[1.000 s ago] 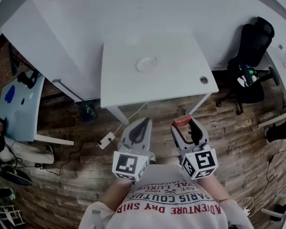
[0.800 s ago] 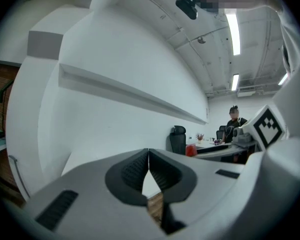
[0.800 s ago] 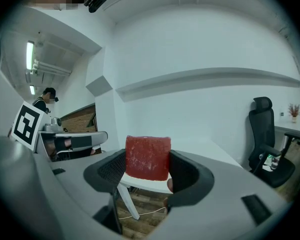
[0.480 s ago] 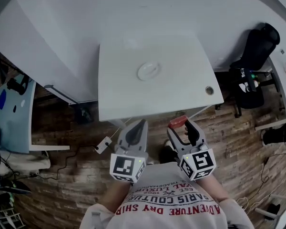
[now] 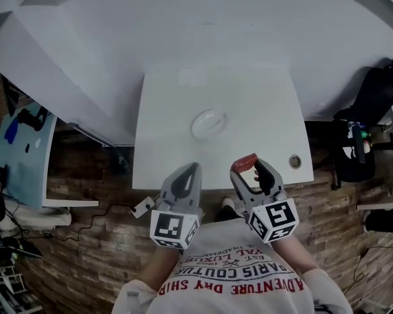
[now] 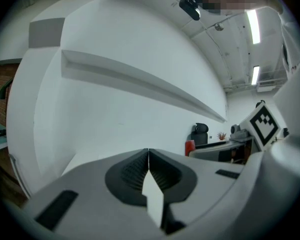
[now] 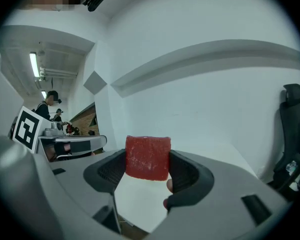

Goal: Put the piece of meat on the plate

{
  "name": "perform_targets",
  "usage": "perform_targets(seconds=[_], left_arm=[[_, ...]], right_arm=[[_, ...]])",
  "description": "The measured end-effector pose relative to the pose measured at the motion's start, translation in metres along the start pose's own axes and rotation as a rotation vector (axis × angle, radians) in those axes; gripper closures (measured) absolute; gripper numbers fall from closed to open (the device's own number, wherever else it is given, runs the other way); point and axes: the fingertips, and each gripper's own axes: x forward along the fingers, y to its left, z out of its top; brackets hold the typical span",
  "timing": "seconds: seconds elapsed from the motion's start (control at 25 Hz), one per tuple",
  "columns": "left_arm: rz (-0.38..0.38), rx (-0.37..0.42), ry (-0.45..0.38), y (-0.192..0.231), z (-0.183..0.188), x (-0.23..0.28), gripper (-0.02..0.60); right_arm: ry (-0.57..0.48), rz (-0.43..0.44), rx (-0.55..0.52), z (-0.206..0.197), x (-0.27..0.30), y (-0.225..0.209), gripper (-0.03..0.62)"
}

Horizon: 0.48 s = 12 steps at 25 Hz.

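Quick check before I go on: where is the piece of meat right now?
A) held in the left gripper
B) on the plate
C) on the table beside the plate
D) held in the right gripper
D: the right gripper view shows the red piece of meat clamped between the jaws of the right gripper, and the plate looks bare.

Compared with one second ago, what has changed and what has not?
The person stepped forward: both grippers now reach the table's near edge, closer to the plate. Unchanged: right gripper shut on the piece of meat, left gripper shut and empty, plate bare.
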Motion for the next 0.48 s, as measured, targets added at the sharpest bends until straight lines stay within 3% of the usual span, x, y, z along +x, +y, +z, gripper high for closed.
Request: perform_targets(seconds=[0.24,0.48], left_arm=[[0.081,-0.025,0.033,0.001,0.003,0.06,0.574],[0.109,-0.037,0.097,0.004,-0.008,0.097,0.574]], right_arm=[[0.029,0.07,-0.022,0.015,0.039,-0.058,0.318],[0.069,0.088,0.007,0.01,0.07,-0.099,0.318]])
